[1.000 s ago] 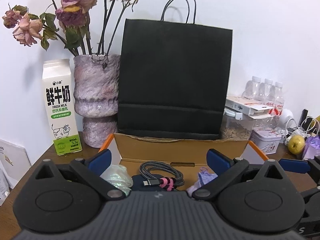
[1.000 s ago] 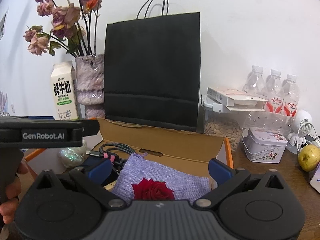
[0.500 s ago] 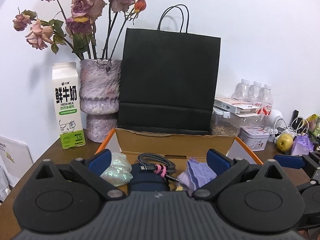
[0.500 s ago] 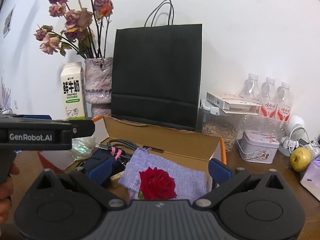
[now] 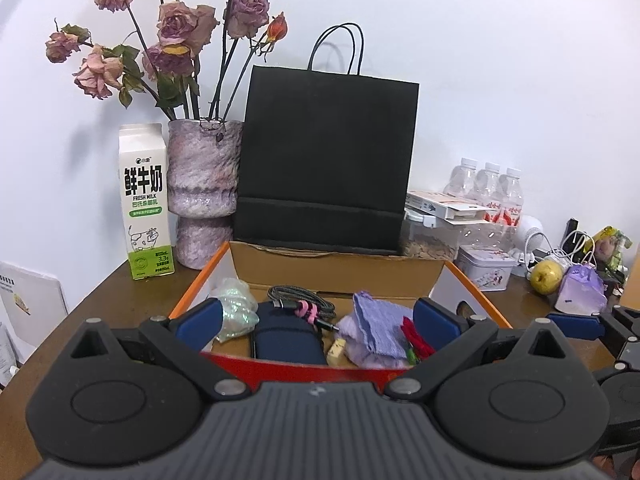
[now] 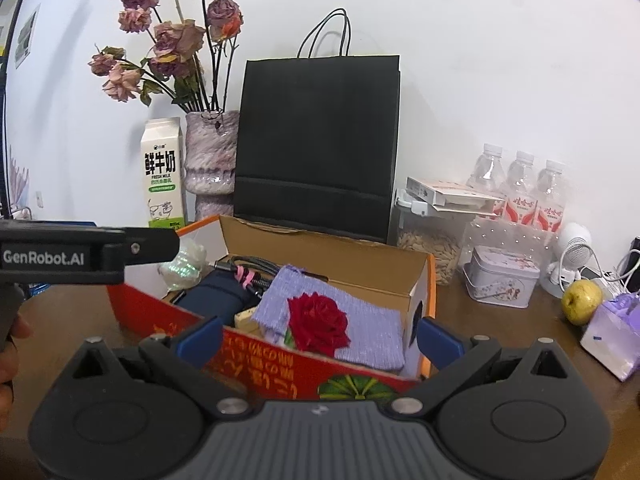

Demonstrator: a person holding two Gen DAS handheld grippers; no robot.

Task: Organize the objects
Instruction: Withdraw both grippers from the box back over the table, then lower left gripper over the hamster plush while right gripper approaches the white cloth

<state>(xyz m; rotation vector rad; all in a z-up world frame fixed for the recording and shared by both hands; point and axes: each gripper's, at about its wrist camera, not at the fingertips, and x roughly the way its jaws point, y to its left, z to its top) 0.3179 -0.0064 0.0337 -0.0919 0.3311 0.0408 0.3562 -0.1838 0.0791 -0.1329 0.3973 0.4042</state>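
- Left tongs (image 5: 316, 314) and right tongs (image 6: 318, 330) hang spread and empty before the cardboard box (image 6: 280, 364), probably choosing what to take.
- The box sits mid-bench, holding a rose pouch (image 6: 320, 320), cable (image 5: 302, 306) and dark case (image 5: 286, 340).
- Black bag (image 5: 326, 156) stands against the bench's back edge.

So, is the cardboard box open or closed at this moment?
Open. The cardboard box has no lid over it; the purple pouch, the coiled cable and the dark case show inside.
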